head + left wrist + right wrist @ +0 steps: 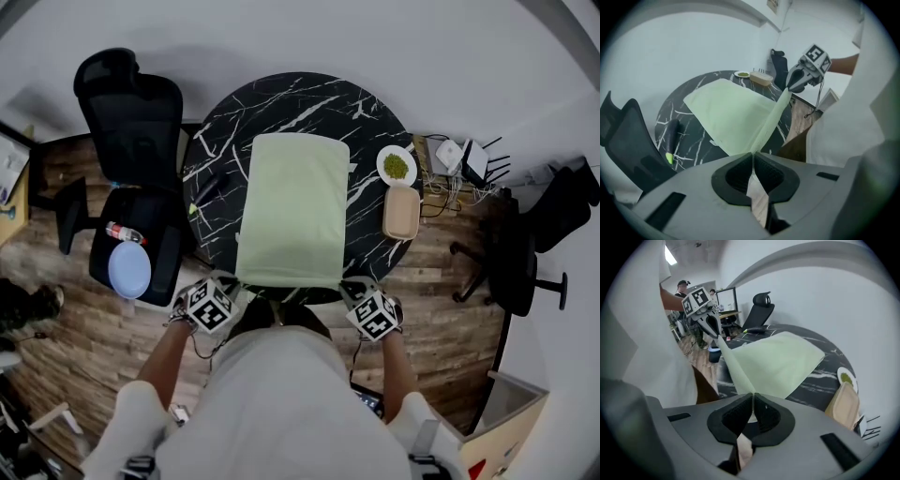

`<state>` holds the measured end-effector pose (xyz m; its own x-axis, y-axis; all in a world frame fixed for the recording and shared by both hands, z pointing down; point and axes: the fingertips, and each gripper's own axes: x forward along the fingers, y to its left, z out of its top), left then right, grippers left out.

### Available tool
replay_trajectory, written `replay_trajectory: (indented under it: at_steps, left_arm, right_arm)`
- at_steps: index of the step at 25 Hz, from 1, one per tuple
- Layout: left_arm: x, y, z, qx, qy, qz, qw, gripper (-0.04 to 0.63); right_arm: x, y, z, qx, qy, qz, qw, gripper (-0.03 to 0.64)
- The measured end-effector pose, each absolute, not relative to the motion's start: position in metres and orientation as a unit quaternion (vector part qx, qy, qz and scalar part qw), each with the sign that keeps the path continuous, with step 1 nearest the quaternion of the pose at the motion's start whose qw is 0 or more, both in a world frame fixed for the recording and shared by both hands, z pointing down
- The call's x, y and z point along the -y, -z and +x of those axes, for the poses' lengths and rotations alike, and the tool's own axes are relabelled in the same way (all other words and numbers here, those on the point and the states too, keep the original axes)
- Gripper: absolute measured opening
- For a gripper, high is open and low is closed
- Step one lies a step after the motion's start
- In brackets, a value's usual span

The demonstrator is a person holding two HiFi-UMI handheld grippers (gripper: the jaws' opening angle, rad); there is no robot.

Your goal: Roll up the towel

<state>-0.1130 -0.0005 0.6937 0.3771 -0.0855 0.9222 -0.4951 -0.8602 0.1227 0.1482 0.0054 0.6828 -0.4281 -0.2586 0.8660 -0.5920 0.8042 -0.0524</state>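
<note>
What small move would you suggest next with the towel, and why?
Probably curl the near edge forward onto the towel to start the roll: left gripper and right gripper each pinch a near corner, and the rest lies flat.

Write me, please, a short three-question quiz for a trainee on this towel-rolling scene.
1. True or false: the left gripper and the right gripper are each shut on a near corner of the pale green cloth towel.
2. What lies beside the small white round plate on the round black marble table?
A. a tan oblong container
B. a red ceramic mug
C. a blue hardback book
3. Fill the gap: the light blue round disc lies on the seat of the black ____.
Key: 1 true; 2 A; 3 office chair.
</note>
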Motion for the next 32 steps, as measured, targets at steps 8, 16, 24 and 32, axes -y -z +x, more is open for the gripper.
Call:
replay_trajectory:
  at_steps: [8,16,24,32]
  left_arm:
    - [0.105,-0.689,-0.100,0.238,-0.527,0.804,0.139,0.015]
    - [0.145,-0.718,-0.096,0.278,-0.545,0.783,0.113,0.139]
    - [0.118,-0.717,-0.109,0.282,-0.532,0.790,0.120,0.196]
    - [0.044,-0.749,-0.091,0.172,-0.563,0.805,0.080,0.196]
  right_arm:
    - [0.097,-0.691,0.153,0.812,-0.095,0.288,0.499,0.008]
    - [0.123,-0.727,0.162,0.778,-0.116,0.329,0.522,0.094]
    - [0.073,-0.722,0.154,0.801,-0.076,0.274,0.526,0.103]
    - [0.011,-0.754,0.139,0.800,-0.025,0.168,0.576,0.103]
